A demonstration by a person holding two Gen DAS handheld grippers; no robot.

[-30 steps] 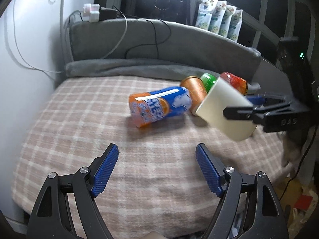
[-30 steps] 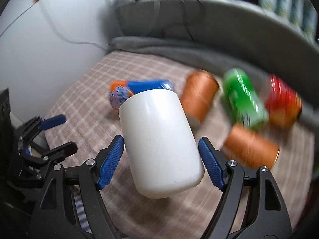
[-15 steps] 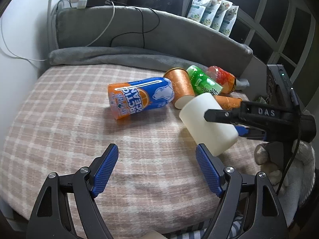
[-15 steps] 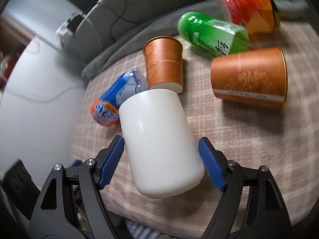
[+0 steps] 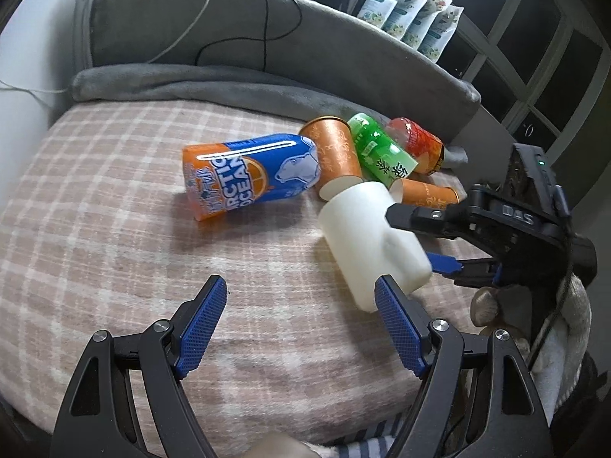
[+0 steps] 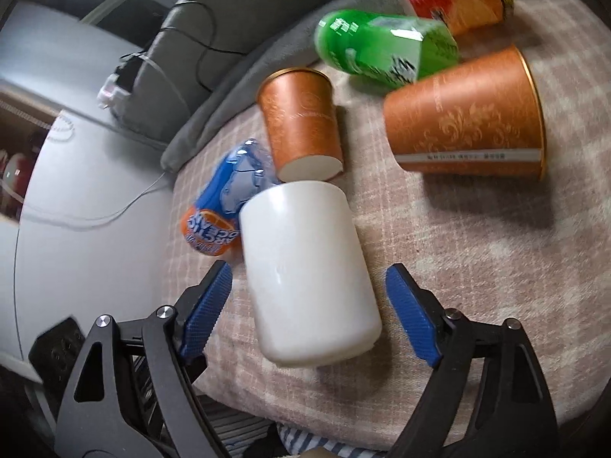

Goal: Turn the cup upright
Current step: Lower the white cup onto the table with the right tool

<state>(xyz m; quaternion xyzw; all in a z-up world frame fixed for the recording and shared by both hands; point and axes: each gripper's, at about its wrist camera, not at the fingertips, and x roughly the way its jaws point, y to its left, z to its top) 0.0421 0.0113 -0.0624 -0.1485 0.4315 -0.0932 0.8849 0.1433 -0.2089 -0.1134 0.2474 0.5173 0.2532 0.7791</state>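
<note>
Nearest, at 6 o'clock in the left view: left tongs point(image 5: 299, 290), spread wide, holding nothing, poised over the near edge of the bed point(image 5: 114, 229). Just beyond, toward 3 o'clock: white cup point(image 5: 366, 236), clamped across its body by the right tongs point(image 5: 410, 236), tilted, far end up toward 11 o'clock, near end down at the blanket, touching or almost. Carried well clear of the bed a second ago, half a second ago lower, now brought down to the blanket while gripped throughout. Judged from that: set-down begun, not finished; upright standing yet to come, with release wise only once the base sits flat on the soft blanket. Shown only by the left view: the slant and the closeness of the low end to the bed. Shown only by the right view: a blue pad close on each flank of the cup, plus the gap to the paper cup point(image 6: 301, 129) at 12 o'clock. Open end hidden in both. Farther, lying down: blue can point(image 5: 252, 175), green bottle point(image 5: 382, 149), red bottle point(image 5: 416, 141). Farthest: grey headboard point(image 5: 229, 30).
</note>
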